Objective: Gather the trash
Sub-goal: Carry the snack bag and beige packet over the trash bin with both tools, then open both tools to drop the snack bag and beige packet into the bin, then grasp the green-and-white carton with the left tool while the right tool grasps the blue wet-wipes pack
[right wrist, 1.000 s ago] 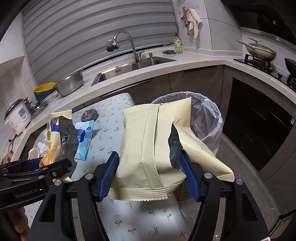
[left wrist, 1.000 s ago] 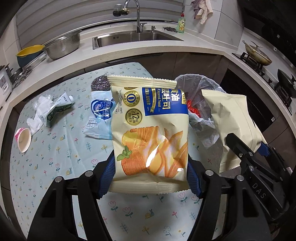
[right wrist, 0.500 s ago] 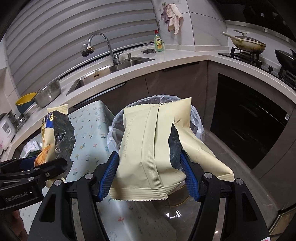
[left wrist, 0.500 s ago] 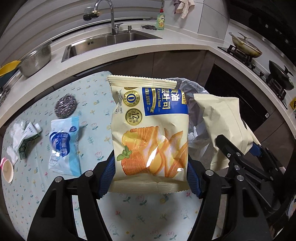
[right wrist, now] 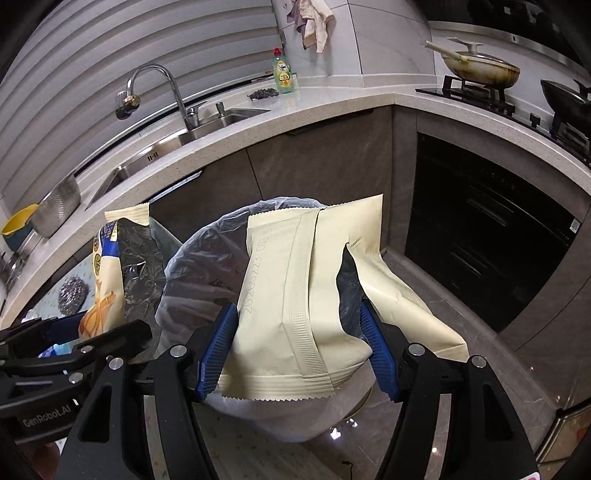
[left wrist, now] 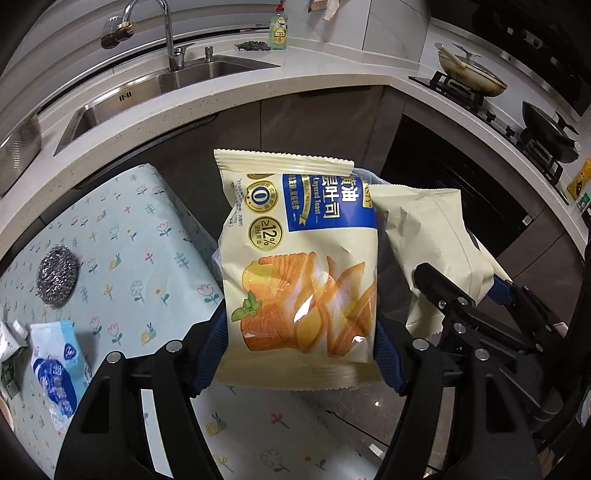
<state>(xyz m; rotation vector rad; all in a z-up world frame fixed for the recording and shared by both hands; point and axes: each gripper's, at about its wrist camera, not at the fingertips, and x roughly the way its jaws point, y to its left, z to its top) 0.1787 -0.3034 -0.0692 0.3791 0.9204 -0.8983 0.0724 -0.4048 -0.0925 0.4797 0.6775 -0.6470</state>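
Left gripper (left wrist: 295, 354): blue pads pressed on both sides of printed toast bag (left wrist: 301, 266), jaws set wide around it and just eased slightly wider, bag still between them; bag upright, centre of left wrist frame.

Right gripper (right wrist: 299, 350): blue pads against both sides of plain cream bag (right wrist: 295, 295), seam side facing the camera, torn open at right edge; jaws wide, just eased a little wider, bag still between them. Centre of right wrist frame.

Trash bin (right wrist: 199, 258): lined with translucent plastic, directly behind and below cream bag in right wrist frame; largely hidden behind toast bag in left wrist frame.

Table with floral cloth (left wrist: 122, 236): left of left wrist frame. Bearing steel scourer (left wrist: 57, 275), left edge; blue-and-white wrapper (left wrist: 59, 373), lower left.

Sink (left wrist: 155, 88) with tap (left wrist: 162, 29): upper left. Dish soap bottle (left wrist: 279, 31): top centre, on counter. Pan (left wrist: 471, 74): upper right, on stove.
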